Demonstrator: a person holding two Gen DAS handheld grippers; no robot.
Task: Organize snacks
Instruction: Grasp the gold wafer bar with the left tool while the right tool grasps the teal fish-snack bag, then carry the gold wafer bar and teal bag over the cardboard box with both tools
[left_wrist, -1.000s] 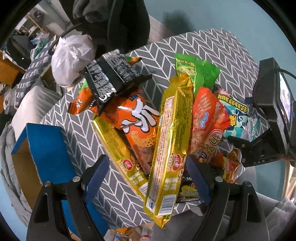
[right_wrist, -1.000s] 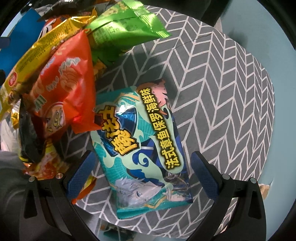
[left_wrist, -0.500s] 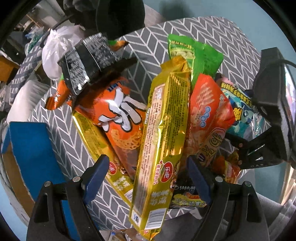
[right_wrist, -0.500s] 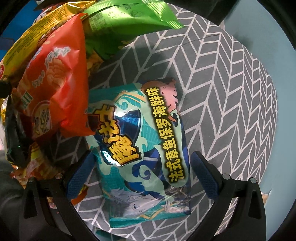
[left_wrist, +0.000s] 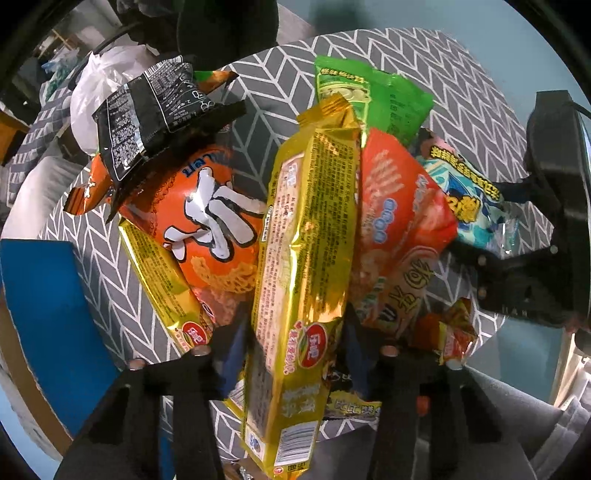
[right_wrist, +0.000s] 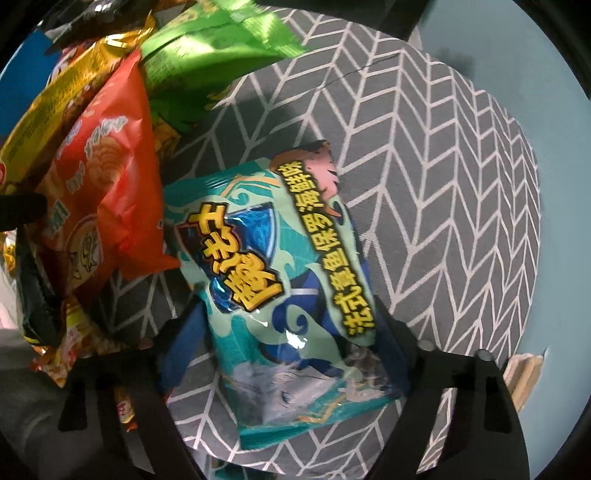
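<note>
Rightward, bare tablecloth (right_wrist: 443, 166) to its edge

The orange bag (left_wrist: 207, 229) lies partly hidden beneath the black packet (left_wrist: 147, 118) and gold pack (left_wrist: 306, 258).

Both grippers are being pointed straight down at the table. The left gripper (left_wrist: 295, 343) is being closed, its jaws having just drawn in until the pads are pressed against the sides of the long gold packet (left_wrist: 306, 258). The right gripper (right_wrist: 291, 332) is likewise being closed, its jaws drawn in against the edges of the teal bag (right_wrist: 280, 288).
</note>
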